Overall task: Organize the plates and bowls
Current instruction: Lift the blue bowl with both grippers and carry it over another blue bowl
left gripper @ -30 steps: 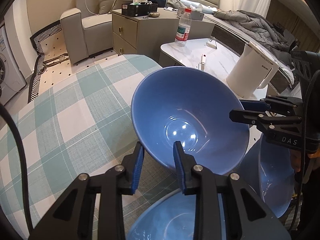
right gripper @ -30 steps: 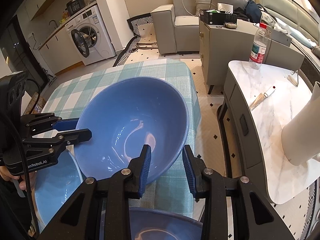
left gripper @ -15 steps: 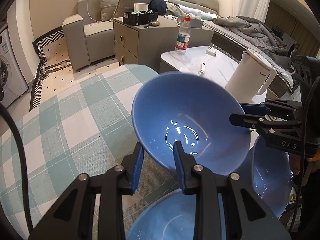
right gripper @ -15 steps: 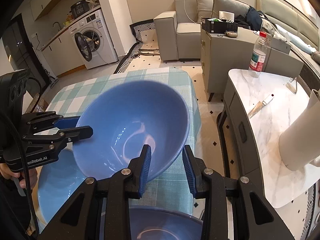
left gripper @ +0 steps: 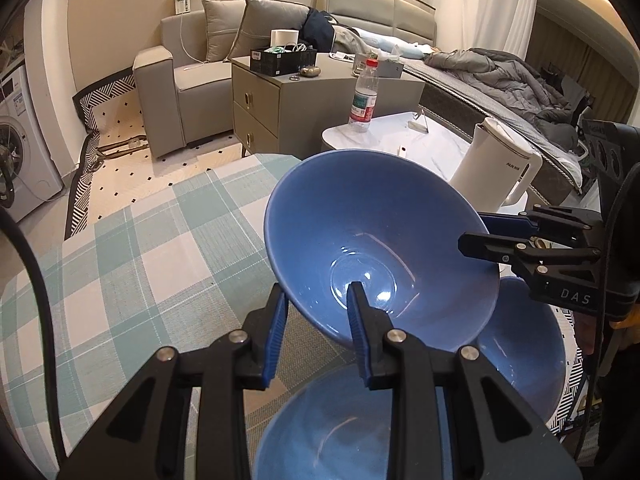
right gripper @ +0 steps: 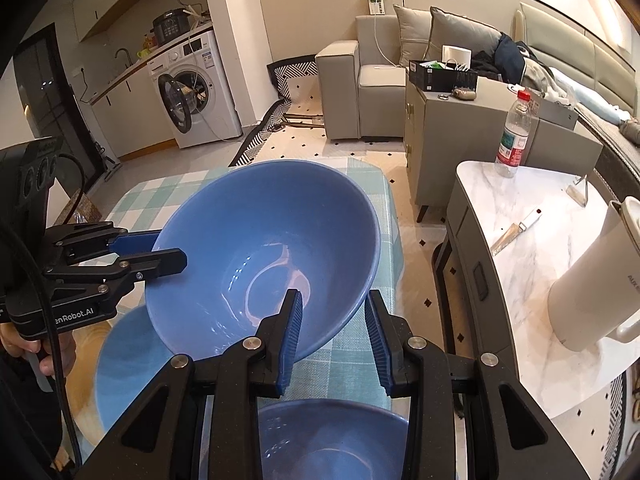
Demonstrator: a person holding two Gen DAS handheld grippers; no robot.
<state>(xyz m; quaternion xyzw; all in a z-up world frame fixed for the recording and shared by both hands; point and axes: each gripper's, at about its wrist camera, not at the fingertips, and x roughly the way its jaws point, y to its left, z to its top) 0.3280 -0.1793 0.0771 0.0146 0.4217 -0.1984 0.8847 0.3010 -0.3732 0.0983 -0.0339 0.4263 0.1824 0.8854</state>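
I have one big blue bowl up in the air between both my grippers, tilted so its open mouth faces me. My left gripper is clamped on the bowl's near rim, one pad inside the bowl and one outside against the wall. My right gripper is clamped the same way on the rim at the opposite side, one blue pad inside, the other outside.

From the left wrist view, the right gripper comes in from the right edge and bites the bowl's right-hand rim. Below the raised bowl sit two more blue bowls: a second bowl low on the right, partly hidden behind the held one, and a third bowl directly under my left fingers.

The checked tablecloth stretches bare to the left and ahead, with plenty of free surface up to the table's far edge. Past that edge is open floor. To the right, close beside the table, stands a marble side table carrying a white kettle and a water bottle.
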